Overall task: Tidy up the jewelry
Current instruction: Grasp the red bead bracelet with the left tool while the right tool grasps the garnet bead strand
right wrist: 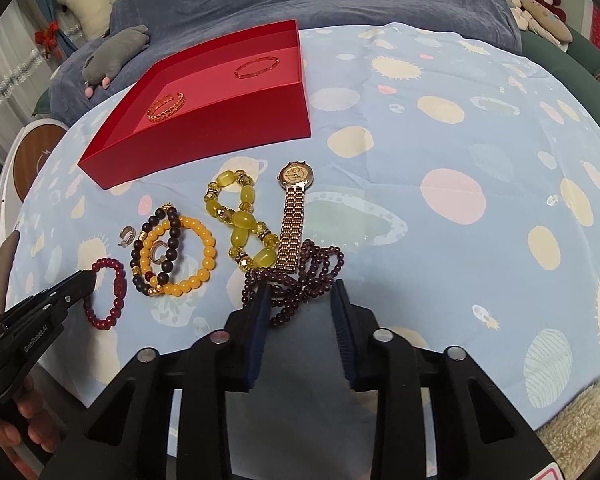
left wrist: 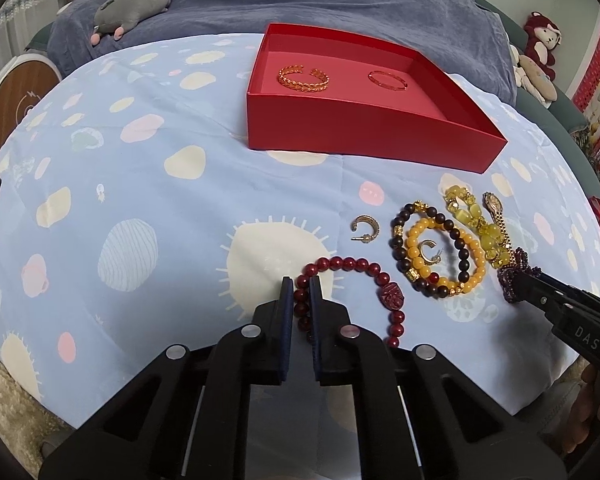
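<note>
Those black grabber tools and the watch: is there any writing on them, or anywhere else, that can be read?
"DAS" on the right gripper; the rest is cut off.
"GenRobot.AI" on the left gripper.
The gold watch dial: markings too small to read.
A pink label at the bottom edge: unreadable.

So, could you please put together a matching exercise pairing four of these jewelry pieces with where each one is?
Things:
1. red bead bracelet
2. purple bead necklace
3. gold woven bangle
4. gold watch

Places:
A. inside the red box
B. between the fingers of the right claw
C. pinched in the shut left claw
D. on the patterned cloth, beside the yellow-green bracelet

Pairs: 1-C, 2-B, 3-A, 4-D
</note>
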The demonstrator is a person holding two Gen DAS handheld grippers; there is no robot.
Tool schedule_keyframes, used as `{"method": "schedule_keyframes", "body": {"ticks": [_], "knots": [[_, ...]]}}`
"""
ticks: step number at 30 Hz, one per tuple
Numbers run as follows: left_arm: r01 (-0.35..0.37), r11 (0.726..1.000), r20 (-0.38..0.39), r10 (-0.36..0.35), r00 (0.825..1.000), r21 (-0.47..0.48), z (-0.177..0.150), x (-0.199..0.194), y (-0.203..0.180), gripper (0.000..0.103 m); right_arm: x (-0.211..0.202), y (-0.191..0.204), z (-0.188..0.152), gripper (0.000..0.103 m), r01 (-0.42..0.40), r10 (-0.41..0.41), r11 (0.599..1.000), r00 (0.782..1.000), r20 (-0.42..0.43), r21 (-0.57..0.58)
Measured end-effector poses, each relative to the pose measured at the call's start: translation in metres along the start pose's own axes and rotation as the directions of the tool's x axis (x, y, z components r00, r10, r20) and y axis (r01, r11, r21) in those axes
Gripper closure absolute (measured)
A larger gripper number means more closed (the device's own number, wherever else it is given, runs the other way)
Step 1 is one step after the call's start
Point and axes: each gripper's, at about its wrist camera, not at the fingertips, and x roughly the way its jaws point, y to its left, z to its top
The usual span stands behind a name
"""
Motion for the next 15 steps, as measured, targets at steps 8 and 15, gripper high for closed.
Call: {"method": "schedule_keyframes", "body": {"ticks": [8, 15], "knots": [[0.010, 1.000, -0.001, -0.010, 1.000, -0.009, 0.0004, -0.0012, 0.0009, 0.095, -0.0013, -0.0011, -0.0006, 0.099, -0.022, 0.022, 1.000, 1.000, 0.003, 0.006], [0.011, 1.000, 0.009, -0.011, 1.000, -0.008, -0.0011, -0.0037, 0.0015, 0.096, -0.0075, 0.0000, -0.0008, 0.099, -0.039, 0.039, 0.999, 0.999, 0.026, 0.009]]}}
